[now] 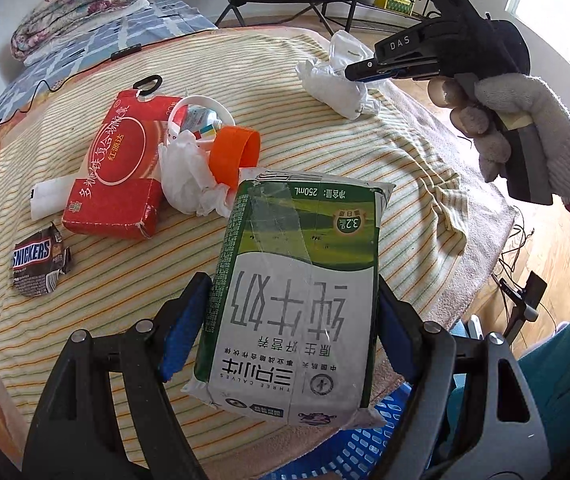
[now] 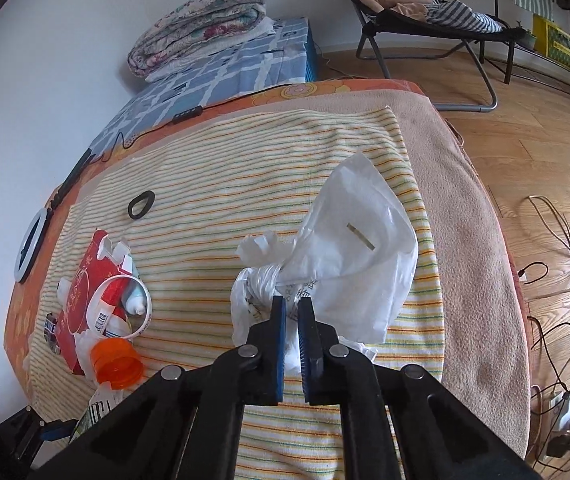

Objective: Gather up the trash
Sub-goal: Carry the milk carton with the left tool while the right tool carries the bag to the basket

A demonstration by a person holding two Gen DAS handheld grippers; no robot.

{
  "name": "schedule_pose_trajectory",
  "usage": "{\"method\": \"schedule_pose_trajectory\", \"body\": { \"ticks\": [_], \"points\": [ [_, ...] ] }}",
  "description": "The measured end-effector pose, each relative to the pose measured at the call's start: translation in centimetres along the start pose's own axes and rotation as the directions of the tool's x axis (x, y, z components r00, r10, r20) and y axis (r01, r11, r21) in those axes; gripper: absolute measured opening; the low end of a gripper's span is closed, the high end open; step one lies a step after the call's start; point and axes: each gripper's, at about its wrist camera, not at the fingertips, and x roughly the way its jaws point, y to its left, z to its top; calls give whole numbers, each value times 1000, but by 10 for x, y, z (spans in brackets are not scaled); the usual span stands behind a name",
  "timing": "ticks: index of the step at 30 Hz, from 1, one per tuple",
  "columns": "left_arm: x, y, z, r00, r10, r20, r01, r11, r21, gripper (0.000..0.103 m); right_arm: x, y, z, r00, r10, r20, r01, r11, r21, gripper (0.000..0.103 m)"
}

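one milk carton (image 1: 297,300) clamped between left claw (image 1: 285,320) pads.

SNICKERS – wrapper (image 1: 39,263), 250mL – milk pouch (image 1: 297,304)

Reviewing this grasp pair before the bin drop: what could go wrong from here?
1. The left tongs hold the milk carton only near its lower end; it could pivot or slip.
2. The right tongs pinch just a fold of the white plastic bag; the thin film might slide out.
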Motion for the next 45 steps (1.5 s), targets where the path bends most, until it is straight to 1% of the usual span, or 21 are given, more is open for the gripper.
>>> {"method": "schedule_pose_trajectory", "body": {
  "ticks": [1,2,3,4,5,6,7,9,10,11,12,13,15,17,22,26,28,32,37,42,45],
  "points": [
    [-2,0,-1,1000,0,1,0,1000,-5,80,-2,0,-1,1000,17,3,-17,1000,-1,4],
    [-4,1,-1,1000,0,3,0,1000,-10,80,-2,-1,-2,1000,17,-5,-17,1000,6,9],
    [-7,1,-2,1000,1,6,-1,1000,-13,80,-1,-2,-3,1000,14,-19,-13,1000,21,19],
    [-10,2,-4,1000,1,9,-1,1000,-16,80,0,-3,-4,999,20,-30,-19,999,31,46],
    [-12,2,-5,1000,1,13,-1,1000,-22,80,0,-2,-5,999,27,-26,-27,999,30,68],
    [-15,4,-6,1000,1,17,-1,1000,-27,80,0,1,-6,1000,25,-16,-25,1000,15,72],
    [-18,4,-7,1000,2,20,-1,1000,-31,80,2,4,-6,1000,16,-19,-16,1000,-6,73],
    [-22,7,-9,1000,8,25,-7,999,-40,80,12,13,-4,999,-8,-54,5,999,-49,73],
    [-23,8,-11,1000,8,27,-7,999,-49,80,18,16,-4,997,-37,-64,32,997,-68,73],
    [-25,11,-12,1000,6,27,-4,998,-60,80,22,18,-5,995,-73,-65,68,994,-84,70],
    [-27,13,-13,1000,1,30,1,998,-69,80,26,20,-5,993,-99,-66,92,991,-95,65],
    [-30,14,-14,999,2,34,0,997,-75,80,29,19,-5,992,-108,-72,101,990,-97,47],
    [-34,16,-16,999,12,41,-9,997,-76,80,29,17,-6,993,-99,-63,93,992,-84,44],
    [-40,18,-17,999,17,51,-12,996,-84,80,23,17,-7,994,-95,-45,91,992,-88,37],
    [-62,18,-22,995,46,83,-39,995,-89,80,-8,20,-10,999,-41,-8,40,996,-76,37],
    [-82,18,-33,993,67,99,-57,993,-103,80,-44,37,-20,1000,3,30,1,994,-112,37],
    [-92,19,-41,992,77,101,-65,991,-115,80,-64,47,-30,999,40,36,-35,992,-122,37],
    [-112,20,-61,990,97,101,-82,987,-140,80,-99,68,-58,996,86,37,-79,984,-157,37],
    [-135,25,-85,988,118,103,-98,978,-185,80,-131,95,-98,991,127,33,-117,971,-208,37],
    [-146,24,-109,988,125,92,-102,970,-219,80,-150,116,-143,987,160,1,-155,957,-246,37],
    [-147,21,-124,990,121,77,-100,965,-241,80,-154,127,-169,982,186,-35,-189,949,-253,37]
  ]
}}
